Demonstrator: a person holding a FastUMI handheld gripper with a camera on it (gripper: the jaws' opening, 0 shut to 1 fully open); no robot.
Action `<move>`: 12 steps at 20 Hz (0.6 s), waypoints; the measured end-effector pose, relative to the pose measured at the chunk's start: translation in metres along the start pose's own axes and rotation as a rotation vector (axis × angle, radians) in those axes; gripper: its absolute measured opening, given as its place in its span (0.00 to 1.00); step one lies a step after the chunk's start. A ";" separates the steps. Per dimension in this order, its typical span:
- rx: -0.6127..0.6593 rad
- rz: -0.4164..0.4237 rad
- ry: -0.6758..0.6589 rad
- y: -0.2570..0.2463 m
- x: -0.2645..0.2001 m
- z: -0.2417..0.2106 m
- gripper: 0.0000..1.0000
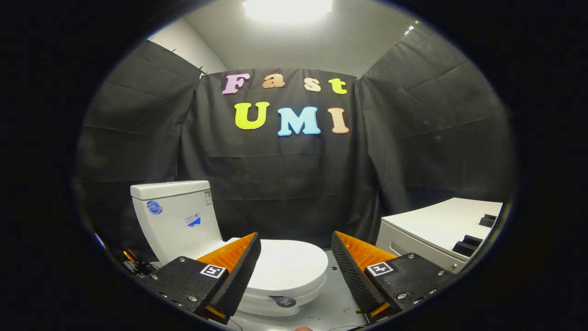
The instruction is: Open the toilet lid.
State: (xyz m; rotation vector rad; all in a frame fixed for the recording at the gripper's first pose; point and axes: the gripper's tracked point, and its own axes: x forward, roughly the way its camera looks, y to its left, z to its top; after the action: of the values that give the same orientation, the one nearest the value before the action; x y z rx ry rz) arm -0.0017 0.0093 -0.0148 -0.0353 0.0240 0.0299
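Observation:
A white toilet stands ahead and a little left, its tank (177,216) against the black cloth wall. Its lid (289,266) lies flat and closed over the bowl, with a small dark tag on the bowl's front. My gripper (296,243) hovers above and in front of the bowl, open, with nothing between its orange-and-black fingers (239,264). The lid's front part shows in the gap between the fingers, below and beyond them. The fingers do not touch the toilet.
A white cabinet (441,227) with dark handles stands to the right of the toilet. Cables and small items lie on the floor left of the tank (133,262). Grey floor (333,294) runs between the bowl and the cabinet.

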 end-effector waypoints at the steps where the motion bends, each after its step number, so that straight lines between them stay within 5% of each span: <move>1: 0.001 0.000 0.004 -0.001 0.000 -0.001 0.95; 6: 0.040 0.021 0.025 0.003 0.001 -0.008 0.96; 12: 0.231 0.108 0.103 0.010 0.015 -0.029 0.95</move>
State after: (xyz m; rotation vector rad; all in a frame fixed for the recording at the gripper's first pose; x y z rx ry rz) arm 0.0122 0.0184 -0.0446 0.1955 0.1326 0.1331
